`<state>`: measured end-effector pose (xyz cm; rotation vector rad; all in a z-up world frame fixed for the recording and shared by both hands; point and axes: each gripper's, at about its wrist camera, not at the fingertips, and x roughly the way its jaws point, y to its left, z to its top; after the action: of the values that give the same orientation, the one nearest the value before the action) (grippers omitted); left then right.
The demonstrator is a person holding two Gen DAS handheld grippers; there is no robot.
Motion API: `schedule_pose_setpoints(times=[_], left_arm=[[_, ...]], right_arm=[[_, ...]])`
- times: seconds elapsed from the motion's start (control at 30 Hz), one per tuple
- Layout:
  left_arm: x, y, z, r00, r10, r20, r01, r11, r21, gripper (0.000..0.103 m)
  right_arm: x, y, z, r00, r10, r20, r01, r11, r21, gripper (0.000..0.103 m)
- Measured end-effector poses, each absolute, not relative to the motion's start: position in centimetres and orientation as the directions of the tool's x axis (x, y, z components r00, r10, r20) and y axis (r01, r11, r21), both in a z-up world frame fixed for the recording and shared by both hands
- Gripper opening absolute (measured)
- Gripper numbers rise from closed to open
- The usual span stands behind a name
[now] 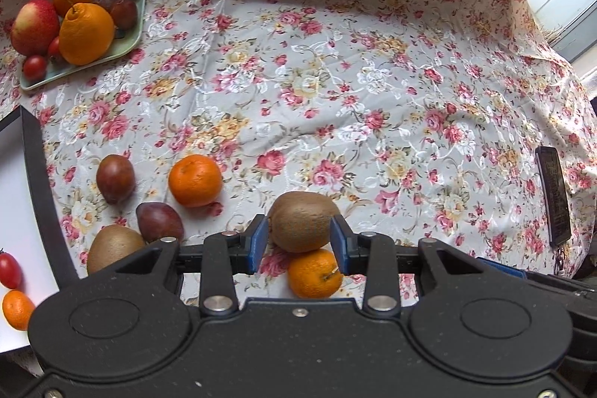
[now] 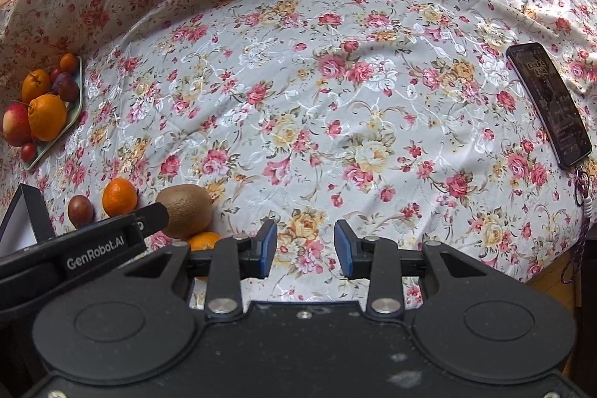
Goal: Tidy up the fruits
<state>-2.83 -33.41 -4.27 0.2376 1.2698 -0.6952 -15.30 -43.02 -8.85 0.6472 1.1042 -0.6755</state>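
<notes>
My left gripper [image 1: 300,239] is shut on a brown kiwi [image 1: 302,221], its blue pads [image 1: 259,241] pressed on both sides of it. Right below the kiwi lies a mandarin [image 1: 315,273]. To the left on the cloth are another mandarin [image 1: 194,179], two dark plums [image 1: 115,178] [image 1: 158,221] and a second kiwi [image 1: 113,247]. In the right wrist view the held kiwi [image 2: 184,209] sits at the lower left behind the left gripper's finger. My right gripper [image 2: 306,248] is open over bare cloth with nothing between its pads.
A green plate [image 1: 128,41] at the far left holds oranges, an apple, plums and small tomatoes. A white box with a black rim [image 1: 41,196] at the left edge holds a cherry tomato [image 1: 9,271] and a small mandarin [image 1: 16,308]. A phone [image 2: 548,103] lies at the right.
</notes>
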Motion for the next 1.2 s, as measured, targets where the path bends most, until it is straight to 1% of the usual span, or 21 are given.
schedule_pose_setpoints(times=[0.2, 0.5, 0.63, 0.7, 0.87, 1.2], left_arm=[[-3.5, -35.4, -5.2, 0.124, -0.324, -0.938, 0.603, 0.775, -0.188, 0.045], [-4.3, -37.1, -5.5, 0.26, -0.242, -0.935, 0.611, 0.791, -0.035, 0.046], [-4.3, -37.3, -5.9, 0.283, -0.214, -0.935, 0.602, 0.798, 0.0, 0.047], [-4.0, -37.4, -6.2, 0.287, -0.206, -0.936, 0.594, 0.804, 0.005, 0.051], [-3.3, -37.3, -6.5, 0.287, -0.202, -0.936, 0.573, 0.819, -0.001, 0.052], [-1.2, -37.3, -8.0, 0.254, -0.172, -0.952, 0.511, 0.86, -0.019, 0.059]], right_arm=[[-16.6, -43.8, -9.5, 0.281, -0.163, -0.946, 0.77, 0.627, 0.121, 0.037], [-18.3, -45.0, -9.9, 0.273, -0.158, -0.949, 0.791, 0.599, 0.128, 0.037], [-18.5, -45.0, -9.8, 0.28, -0.147, -0.948, 0.791, 0.595, 0.141, 0.037], [-18.5, -44.9, -9.9, 0.281, -0.144, -0.949, 0.789, 0.597, 0.143, 0.037], [-18.1, -44.7, -10.1, 0.278, -0.135, -0.951, 0.785, 0.603, 0.144, 0.037], [-17.0, -44.0, -10.2, 0.303, -0.111, -0.946, 0.757, 0.631, 0.169, 0.037]])
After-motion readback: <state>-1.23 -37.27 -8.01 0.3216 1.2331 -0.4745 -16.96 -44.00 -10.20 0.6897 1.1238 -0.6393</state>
